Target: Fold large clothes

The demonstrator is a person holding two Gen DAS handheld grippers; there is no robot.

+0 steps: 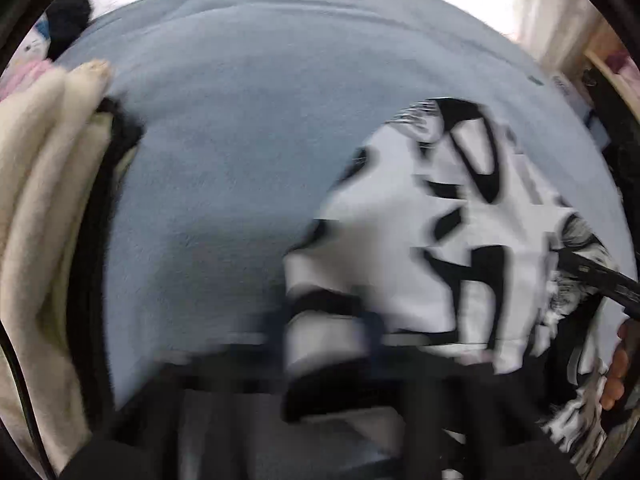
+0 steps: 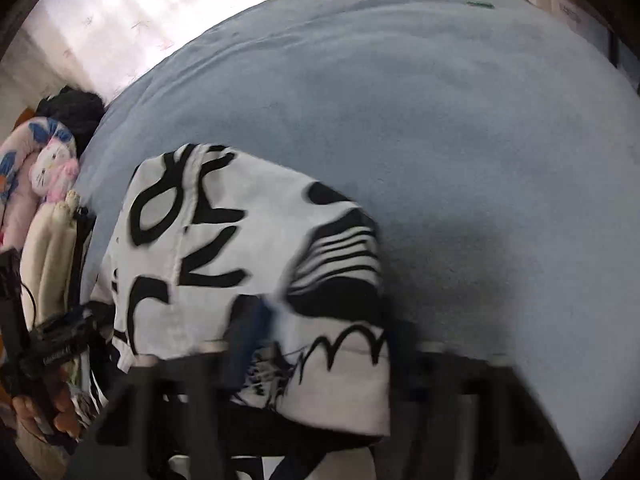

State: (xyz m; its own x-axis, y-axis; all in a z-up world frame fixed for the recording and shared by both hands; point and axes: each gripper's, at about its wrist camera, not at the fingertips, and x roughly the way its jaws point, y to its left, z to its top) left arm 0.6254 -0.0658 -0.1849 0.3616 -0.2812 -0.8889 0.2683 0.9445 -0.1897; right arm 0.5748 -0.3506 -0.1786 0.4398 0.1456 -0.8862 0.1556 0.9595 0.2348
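My left claw (image 1: pixel 332 320) is pinched shut on the black-and-white shirt (image 1: pixel 440 240). My right claw (image 2: pixel 320 332) grips the same shirt over the blue blanket (image 2: pixel 440 120).

We've got a white garment (image 1: pixel 400 216) here, splashed all over with bold black lettering and black scribbly line drawings, and on one side a block of tight black-and-white stripes (image 2: pixel 340 252). Under it we see a plain, dusty blue blanket (image 1: pixel 260 120), one flat colour right across. Off to the side, a cream stack of folded cloth (image 1: pixel 44 168) with a black layer tucked into it. Beyond that we spot a pink-and-white cat plush (image 2: pixel 54 170) with a blue bow, lying against fabric printed with blue and orange shapes. At the back, a pale curtain (image 2: pixel 120 20) with faint pink marks.
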